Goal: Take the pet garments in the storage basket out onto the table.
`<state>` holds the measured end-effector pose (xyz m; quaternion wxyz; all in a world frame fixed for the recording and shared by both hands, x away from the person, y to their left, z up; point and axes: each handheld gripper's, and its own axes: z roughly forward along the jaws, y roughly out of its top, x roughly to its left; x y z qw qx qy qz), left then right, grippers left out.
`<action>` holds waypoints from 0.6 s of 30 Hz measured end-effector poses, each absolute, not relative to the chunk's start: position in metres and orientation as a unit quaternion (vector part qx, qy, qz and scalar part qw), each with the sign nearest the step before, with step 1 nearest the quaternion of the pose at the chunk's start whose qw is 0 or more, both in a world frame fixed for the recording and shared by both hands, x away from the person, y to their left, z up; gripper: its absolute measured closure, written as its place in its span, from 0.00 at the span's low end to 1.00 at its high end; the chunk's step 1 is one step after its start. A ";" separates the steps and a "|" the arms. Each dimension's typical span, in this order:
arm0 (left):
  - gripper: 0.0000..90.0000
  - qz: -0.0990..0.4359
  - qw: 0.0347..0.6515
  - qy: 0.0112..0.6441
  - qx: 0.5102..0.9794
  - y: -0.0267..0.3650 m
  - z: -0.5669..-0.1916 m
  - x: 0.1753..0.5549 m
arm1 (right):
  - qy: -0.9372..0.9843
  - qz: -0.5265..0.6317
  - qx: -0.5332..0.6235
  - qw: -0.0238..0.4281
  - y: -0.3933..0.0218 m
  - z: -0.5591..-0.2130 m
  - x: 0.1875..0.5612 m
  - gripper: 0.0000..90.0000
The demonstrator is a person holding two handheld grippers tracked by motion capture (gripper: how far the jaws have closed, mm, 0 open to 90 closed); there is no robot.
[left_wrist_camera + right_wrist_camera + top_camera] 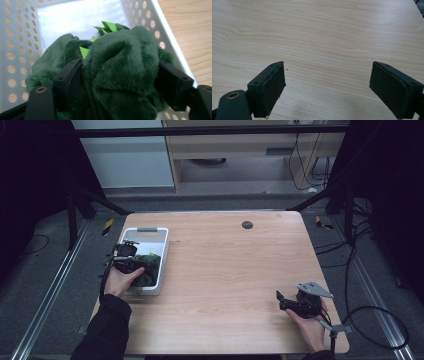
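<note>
A dark green plush toy [125, 50] with bright green spikes lies in a white perforated basket [15, 37] at the table's left edge [145, 230]. My left gripper [120, 72] reaches down into the basket, and its black pads [68, 77] press on both sides of a bunched fold of the plush. From the high view the left gripper [137, 266] sits over the plush toy [150, 260] inside the basket. My right gripper [281, 301] rests near the table's front right corner. Its jaws stand wide apart over bare wood [328, 85], nothing between them.
The wooden table [225, 270] has a small black round cap [247, 224] near its far edge. Dark floor with cables [370, 320] lies to the right, metal rails run along both sides, and wooden furniture stands behind.
</note>
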<state>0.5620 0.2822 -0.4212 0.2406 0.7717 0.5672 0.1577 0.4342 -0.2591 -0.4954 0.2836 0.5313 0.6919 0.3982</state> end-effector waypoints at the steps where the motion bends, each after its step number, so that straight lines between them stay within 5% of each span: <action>1: 0.30 0.157 0.238 0.568 0.772 0.282 -0.422 0.563 | 0.692 0.399 0.532 0.282 -0.259 -0.495 0.434 0.14; 18: 0.76 0.137 0.228 0.583 0.768 0.287 -0.428 0.564 | 0.696 0.397 0.531 0.277 -0.258 -0.496 0.435 0.14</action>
